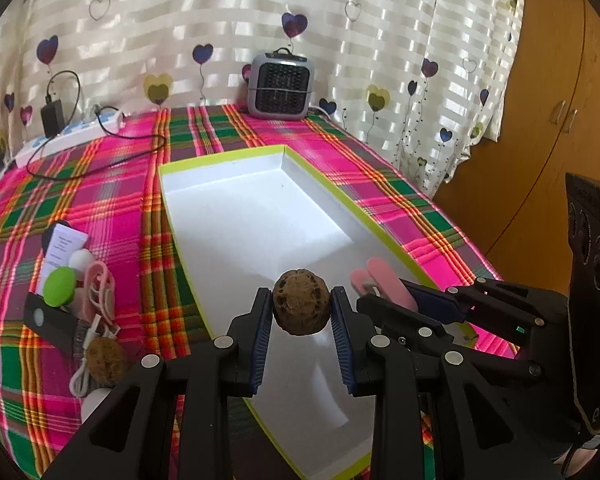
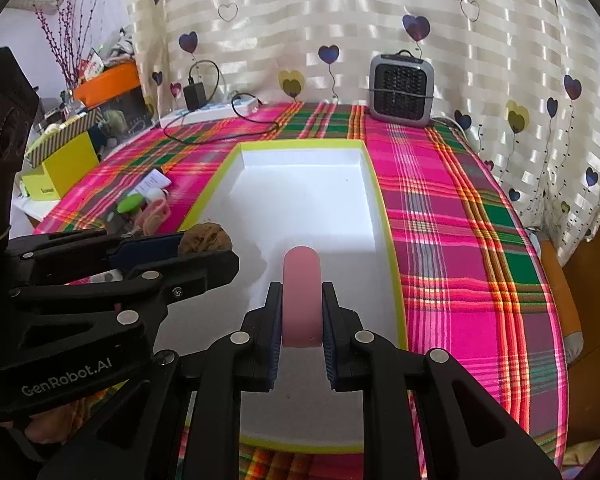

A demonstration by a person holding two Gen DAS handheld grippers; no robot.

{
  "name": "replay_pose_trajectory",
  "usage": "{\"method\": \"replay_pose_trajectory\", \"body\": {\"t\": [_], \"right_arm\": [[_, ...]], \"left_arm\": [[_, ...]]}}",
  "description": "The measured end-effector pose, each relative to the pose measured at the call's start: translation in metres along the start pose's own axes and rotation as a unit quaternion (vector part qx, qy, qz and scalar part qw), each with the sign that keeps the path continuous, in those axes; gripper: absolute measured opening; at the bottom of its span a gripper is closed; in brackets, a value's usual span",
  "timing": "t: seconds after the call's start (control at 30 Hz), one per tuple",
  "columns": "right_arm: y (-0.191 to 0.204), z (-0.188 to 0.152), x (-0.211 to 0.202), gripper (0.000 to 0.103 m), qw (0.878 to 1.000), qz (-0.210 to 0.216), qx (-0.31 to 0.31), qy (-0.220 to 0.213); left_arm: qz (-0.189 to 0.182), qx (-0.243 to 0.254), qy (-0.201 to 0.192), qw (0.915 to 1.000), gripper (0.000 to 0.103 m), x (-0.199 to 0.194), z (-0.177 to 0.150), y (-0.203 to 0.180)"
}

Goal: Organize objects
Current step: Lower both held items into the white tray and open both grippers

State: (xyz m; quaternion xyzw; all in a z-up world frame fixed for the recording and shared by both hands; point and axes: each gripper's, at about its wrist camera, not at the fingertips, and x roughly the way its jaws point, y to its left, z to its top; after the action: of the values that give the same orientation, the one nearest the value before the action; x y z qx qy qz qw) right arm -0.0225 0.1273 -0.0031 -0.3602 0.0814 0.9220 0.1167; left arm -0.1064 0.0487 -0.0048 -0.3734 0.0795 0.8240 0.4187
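Left wrist view — jaws pinching walnut (image 1: 302, 303), rt jaws on pink clip (image 2: 302, 299) — clutter pile (image 1: 74, 280) beside.

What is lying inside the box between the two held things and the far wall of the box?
Nothing: in both views the white floor of the box is bare from the walnut and the pink piece to the far wall.

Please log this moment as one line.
left gripper: holds walnut | right gripper: holds pink clip | both over white box
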Motion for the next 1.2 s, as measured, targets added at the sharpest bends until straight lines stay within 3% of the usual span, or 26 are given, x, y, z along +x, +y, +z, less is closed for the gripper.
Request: {"method": "replay_pose_trajectory", "body": {"t": [0.6,1.0,1.2], "right_arm": [[-0.005,0.001,0.023,0.019,0.998,-0.028,-0.012,0.058],[-0.011,0.002,0.014,0.021,0.998,-0.039,0.001,0.044],[-0.011,0.004,0.005,0.027,0.999,-0.04,0.002,0.027]], "left_arm": [[0.02,0.001,0.038,0.9991,0.028,0.022,-0.001,0.003],[0.02,0.002,0.027,0.9994,0.028,0.018,0.0,0.001],[0.009,-0.001,0.014,0.9999,0.035,0.009,0.0,0.002]]}}
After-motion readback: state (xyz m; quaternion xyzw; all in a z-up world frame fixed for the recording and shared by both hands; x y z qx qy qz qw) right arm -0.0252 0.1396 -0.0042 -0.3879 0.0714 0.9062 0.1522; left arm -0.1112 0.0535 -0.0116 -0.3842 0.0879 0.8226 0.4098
